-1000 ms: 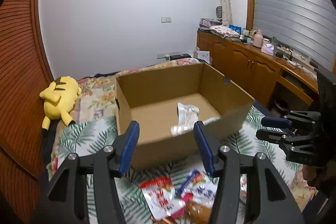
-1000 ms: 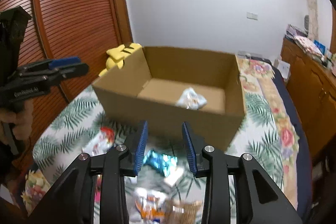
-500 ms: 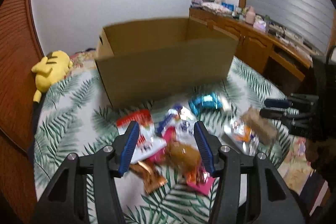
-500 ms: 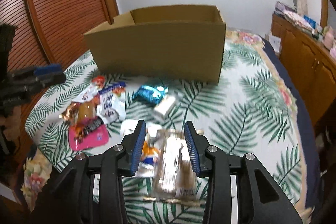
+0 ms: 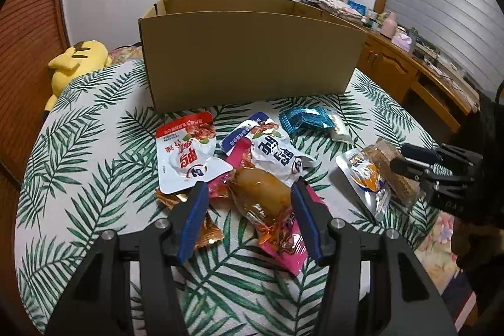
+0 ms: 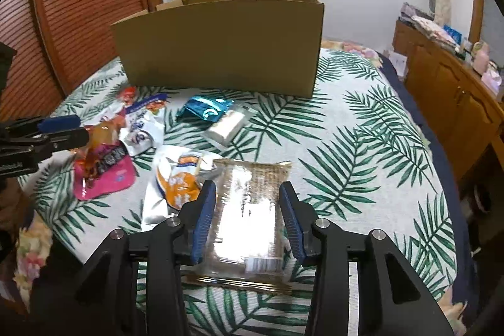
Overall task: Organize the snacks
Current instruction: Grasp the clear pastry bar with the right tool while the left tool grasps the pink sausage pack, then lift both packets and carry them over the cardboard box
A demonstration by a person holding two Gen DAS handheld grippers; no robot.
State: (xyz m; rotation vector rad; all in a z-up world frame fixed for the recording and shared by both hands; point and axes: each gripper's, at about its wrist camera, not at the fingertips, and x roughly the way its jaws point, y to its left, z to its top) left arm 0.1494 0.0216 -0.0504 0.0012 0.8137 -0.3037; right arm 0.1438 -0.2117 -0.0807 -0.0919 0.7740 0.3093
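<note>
Jaws opening, the right gripper (image 6: 247, 203) straddles a light, crinkly, slippery cracker pack (image 6: 245, 219), best pinched across its stiff long sides, while the left gripper (image 5: 249, 200) hangs apart over a soft orange pouch (image 5: 263, 194), the box (image 5: 249, 52) at twelve o'clock.

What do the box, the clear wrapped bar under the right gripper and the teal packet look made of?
Box: plain brown cardboard, matte, with a folded corner seam. Wrapped bar: clear glossy plastic film, judging by the strong glare and the brown grainy bar showing through. Teal packet: probably metallised foil film, since it is shiny and crinkled with bright glints.

Both wrist views angled down, sharing box (image 5: 249, 52)
</note>
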